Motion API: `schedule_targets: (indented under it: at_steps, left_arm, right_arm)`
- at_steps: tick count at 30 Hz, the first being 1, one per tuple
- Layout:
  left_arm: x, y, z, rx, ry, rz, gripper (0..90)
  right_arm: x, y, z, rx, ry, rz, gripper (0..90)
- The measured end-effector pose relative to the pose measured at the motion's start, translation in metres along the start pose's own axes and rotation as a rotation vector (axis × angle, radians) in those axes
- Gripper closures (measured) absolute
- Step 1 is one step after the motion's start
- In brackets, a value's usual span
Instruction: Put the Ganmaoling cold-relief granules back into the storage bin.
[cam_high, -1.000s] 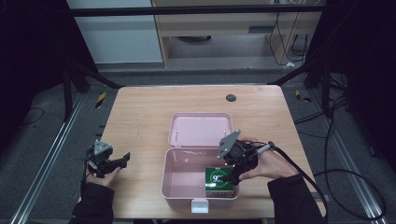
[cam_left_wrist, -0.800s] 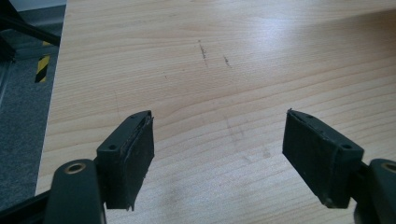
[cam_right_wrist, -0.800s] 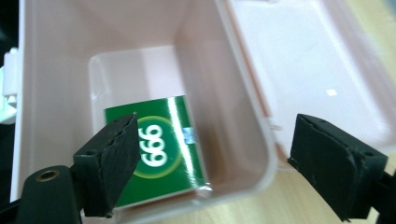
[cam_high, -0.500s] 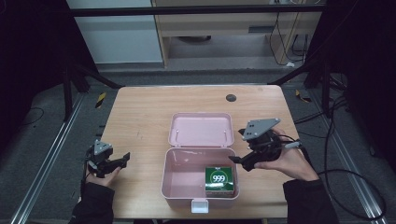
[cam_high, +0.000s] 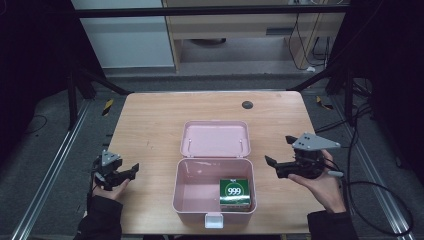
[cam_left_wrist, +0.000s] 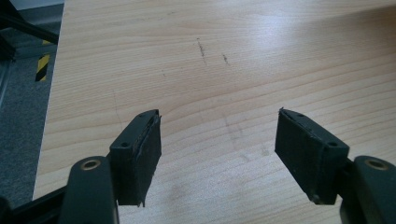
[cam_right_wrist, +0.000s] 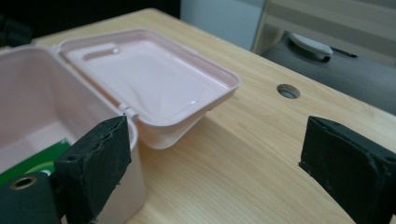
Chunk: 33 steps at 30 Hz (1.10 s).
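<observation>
A pink box (cam_high: 181, 197) stands open at the table's near middle, its lid (cam_high: 215, 140) laid back flat behind it. A green carton marked 999 (cam_high: 235, 193) lies in the box's right near corner. My right gripper (cam_high: 278, 150) hovers to the right of the box, outside it; its jaws have just been opening and nothing is between them. In the right gripper view the gripper (cam_right_wrist: 215, 140) faces the lid (cam_right_wrist: 154, 74), with the carton's green edge (cam_right_wrist: 32, 161) at lower left. My left gripper (cam_high: 131, 170) rests open at the table's left edge, above bare wood (cam_left_wrist: 217, 135).
A round cable hole (cam_high: 247, 105) sits in the tabletop (cam_high: 150, 130) at the far middle. Black frame bars and cables run on the floor around the table. A cabinet stands beyond the far edge.
The right gripper has let go of the green carton, now lying in the box, and has drawn out to the right with its jaws apart. The left gripper has stayed put.
</observation>
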<state>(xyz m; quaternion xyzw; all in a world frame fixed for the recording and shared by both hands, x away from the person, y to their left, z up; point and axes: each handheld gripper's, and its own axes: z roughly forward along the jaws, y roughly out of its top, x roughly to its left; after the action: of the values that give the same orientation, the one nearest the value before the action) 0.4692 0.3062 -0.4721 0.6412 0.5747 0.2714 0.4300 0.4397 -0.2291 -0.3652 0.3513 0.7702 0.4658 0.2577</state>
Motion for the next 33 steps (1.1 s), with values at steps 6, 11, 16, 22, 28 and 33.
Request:
schedule_targets:
  at_steps: [6,11,16,22,28,33]
  left_arm:
    - [0.001,0.000,0.000,0.001,0.002,0.001,32.1]
    - [0.002,-0.001,0.001,-0.002,0.008,-0.001,31.1]
    - [0.004,-0.002,0.002,0.000,0.017,0.001,28.7]
    - [0.005,-0.002,0.003,-0.008,0.019,-0.003,26.6]
    - [0.008,-0.003,0.004,-0.012,0.023,-0.005,25.7]
    - [0.011,-0.004,0.006,-0.017,0.022,-0.008,24.4]
  right_arm:
    - [-0.015,-0.021,0.002,0.008,-0.080,0.077,8.0]
    - [-0.027,-0.037,0.005,-0.002,-0.159,0.136,7.6]
    - [-0.039,-0.058,0.009,0.001,-0.226,0.203,7.0]
    - [-0.046,-0.086,0.013,0.042,-0.245,0.223,6.1]
    - [-0.057,-0.108,0.015,0.064,-0.291,0.250,5.5]
    - [-0.063,-0.117,0.016,0.067,-0.331,0.246,4.4]
